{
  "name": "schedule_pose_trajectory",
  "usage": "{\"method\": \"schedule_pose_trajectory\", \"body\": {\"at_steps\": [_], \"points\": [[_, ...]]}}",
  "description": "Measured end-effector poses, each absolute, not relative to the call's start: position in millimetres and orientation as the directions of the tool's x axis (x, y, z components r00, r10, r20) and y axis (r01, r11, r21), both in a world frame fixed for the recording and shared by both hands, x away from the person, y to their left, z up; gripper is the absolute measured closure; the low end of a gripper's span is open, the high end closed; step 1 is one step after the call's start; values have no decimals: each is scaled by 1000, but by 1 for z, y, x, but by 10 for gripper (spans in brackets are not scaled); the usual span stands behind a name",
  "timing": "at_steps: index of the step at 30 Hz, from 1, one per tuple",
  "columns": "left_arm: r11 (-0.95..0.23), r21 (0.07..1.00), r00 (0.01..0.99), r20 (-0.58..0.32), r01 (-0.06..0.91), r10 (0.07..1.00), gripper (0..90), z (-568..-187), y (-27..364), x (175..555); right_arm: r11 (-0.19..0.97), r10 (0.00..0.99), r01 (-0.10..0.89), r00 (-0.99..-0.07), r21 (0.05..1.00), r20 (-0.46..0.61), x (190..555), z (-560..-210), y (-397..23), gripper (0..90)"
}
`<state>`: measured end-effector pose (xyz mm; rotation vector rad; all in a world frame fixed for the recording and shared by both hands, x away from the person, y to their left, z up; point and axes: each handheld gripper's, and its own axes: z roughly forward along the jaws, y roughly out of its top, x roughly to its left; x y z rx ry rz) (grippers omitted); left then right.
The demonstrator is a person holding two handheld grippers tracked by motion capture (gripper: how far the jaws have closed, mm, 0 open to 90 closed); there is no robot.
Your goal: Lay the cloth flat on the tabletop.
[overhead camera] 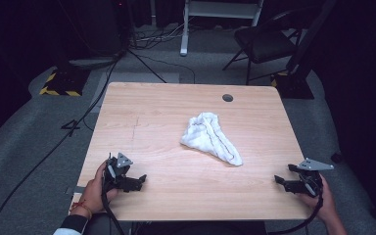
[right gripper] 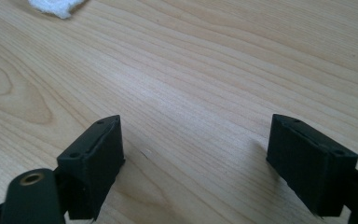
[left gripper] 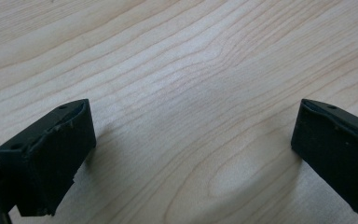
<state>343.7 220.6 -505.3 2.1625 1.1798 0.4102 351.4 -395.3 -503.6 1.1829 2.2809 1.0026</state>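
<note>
From above, a crumpled white towel is lying mid-counter, well apart from the left gripper and right gripper resting near the front edge. Along each gripper's jaws, both are standing wide open over bare wood, gripping nothing; the right gripper view is catching a towel corner. A pinch on one loose fold is likely dragging the bunched cloth rather than lifting it.

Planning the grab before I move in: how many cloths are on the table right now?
1. A crumpled white cloth lies alone right of the table's middle, between and beyond both grippers. Its folds could hide a second layer.
</note>
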Motion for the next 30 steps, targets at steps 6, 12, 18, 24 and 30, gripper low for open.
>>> {"method": "schedule_pose_trajectory", "body": {"at_steps": [6, 12, 18, 24, 30], "points": [[-424, 659, 579, -21, 621, 815, 0, -505, 220, 349, 399, 815, 549, -580, 734, -9, 353, -504, -395, 151], [-447, 659, 606, -16, 605, 795, 0, -505, 217, 354, 433, 786, 532, -618, 728, -15, 358, -503, -395, 140], [-472, 647, 627, -14, 599, 779, 44, -501, 207, 355, 439, 807, 591, -591, 677, -8, 369, -496, -399, 165], [-554, 664, 738, 4, 502, 674, 181, -497, 198, 359, 458, 791, 536, -610, 710, -49, 385, -481, -381, 292], [-544, 689, 749, 2, 479, 662, 198, -490, 175, 375, 483, 741, 486, -670, 728, -45, 404, -466, -353, 369]]}}
